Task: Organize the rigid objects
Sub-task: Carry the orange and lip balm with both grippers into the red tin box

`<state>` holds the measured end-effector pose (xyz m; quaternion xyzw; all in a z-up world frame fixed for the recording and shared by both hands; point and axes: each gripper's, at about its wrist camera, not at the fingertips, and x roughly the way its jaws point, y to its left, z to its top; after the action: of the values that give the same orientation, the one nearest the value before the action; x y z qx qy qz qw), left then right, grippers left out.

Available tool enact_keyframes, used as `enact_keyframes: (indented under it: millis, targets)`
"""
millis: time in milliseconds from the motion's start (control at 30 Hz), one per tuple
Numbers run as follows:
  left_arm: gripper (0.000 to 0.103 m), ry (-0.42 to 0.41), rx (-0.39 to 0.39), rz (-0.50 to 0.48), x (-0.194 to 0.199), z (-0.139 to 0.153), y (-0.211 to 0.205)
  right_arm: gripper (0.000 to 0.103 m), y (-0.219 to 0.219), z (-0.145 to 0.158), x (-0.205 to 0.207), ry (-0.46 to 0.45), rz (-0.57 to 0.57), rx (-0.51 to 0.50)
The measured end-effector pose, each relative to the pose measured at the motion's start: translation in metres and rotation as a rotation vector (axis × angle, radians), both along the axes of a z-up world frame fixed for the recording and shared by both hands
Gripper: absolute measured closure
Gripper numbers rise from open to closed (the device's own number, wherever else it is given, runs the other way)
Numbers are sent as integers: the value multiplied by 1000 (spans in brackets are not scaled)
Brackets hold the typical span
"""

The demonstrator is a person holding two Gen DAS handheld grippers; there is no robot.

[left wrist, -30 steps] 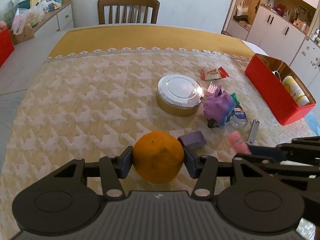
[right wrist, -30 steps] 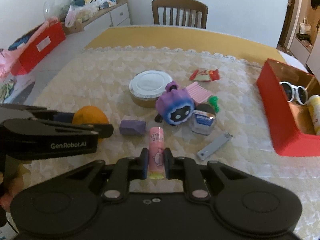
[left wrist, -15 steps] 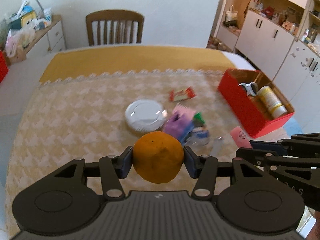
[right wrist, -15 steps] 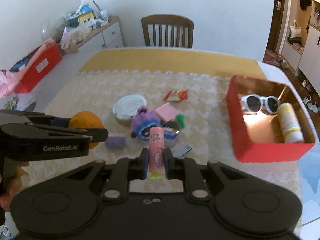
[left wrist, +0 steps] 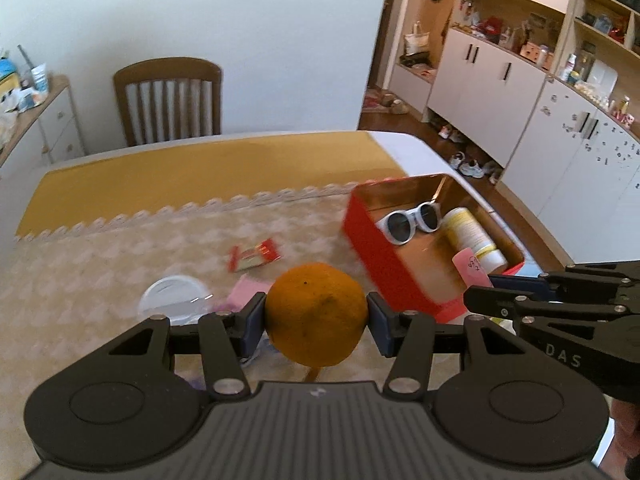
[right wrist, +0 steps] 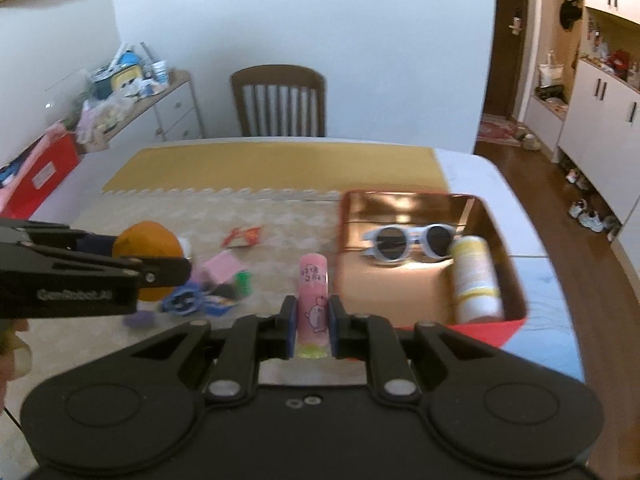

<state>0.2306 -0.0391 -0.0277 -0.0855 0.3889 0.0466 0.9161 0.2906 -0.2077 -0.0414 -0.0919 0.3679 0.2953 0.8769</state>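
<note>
My left gripper (left wrist: 316, 316) is shut on an orange (left wrist: 316, 314) and holds it high above the table; the orange also shows in the right wrist view (right wrist: 146, 240). My right gripper (right wrist: 313, 328) is shut on a pink tube (right wrist: 314, 300) with a cartoon print, held upright just left of the red box (right wrist: 488, 330). The tube's tip shows in the left wrist view (left wrist: 470, 266) over the box's near corner. The red box (left wrist: 384, 268) holds white sunglasses (right wrist: 408, 240) and a yellow-white bottle (right wrist: 476, 276).
On the patterned tablecloth lie a round white-lidded tin (left wrist: 174, 294), a red snack packet (left wrist: 254, 256), a pink comb (right wrist: 222, 270), a purple toy (right wrist: 182, 300), a green-capped bottle (right wrist: 240, 284) and a purple block (right wrist: 138, 320). A wooden chair (left wrist: 168, 102) stands at the far side.
Both grippers have risen and moved right toward the red box, each keeping its object. The box now fills more of both views and the loose items lie lower left.
</note>
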Motion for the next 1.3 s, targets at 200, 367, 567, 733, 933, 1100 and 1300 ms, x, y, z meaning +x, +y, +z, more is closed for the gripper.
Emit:
enact_keyframes:
  millis: [200, 367, 567, 733, 933, 1100, 1300]
  targets:
    - [51, 9, -15, -34, 40, -3, -33, 89, -32, -6, 34, -14, -41, -8]
    - [51, 37, -32, -53, 75, -12, -57, 89, -48, -15, 60, -9, -47, -14]
    - [51, 56, -18, -41, 118, -18, -74, 89, -53, -27, 89, 7, -44, -23]
    - [51, 91, -19, -25, 154, -29, -77, 89, -51, -37, 106, 11, -11, -35]
    - [51, 136, -2, -34, 179, -50, -87, 89, -49, -54, 120, 52, 25, -59]
    - [50, 175, 29, -42, 192, -69, -94, 89, -44, -66, 125, 87, 72, -88]
    - [50, 197, 64, -70, 203, -80, -102, 89, -41, -78, 132, 129, 87, -120]
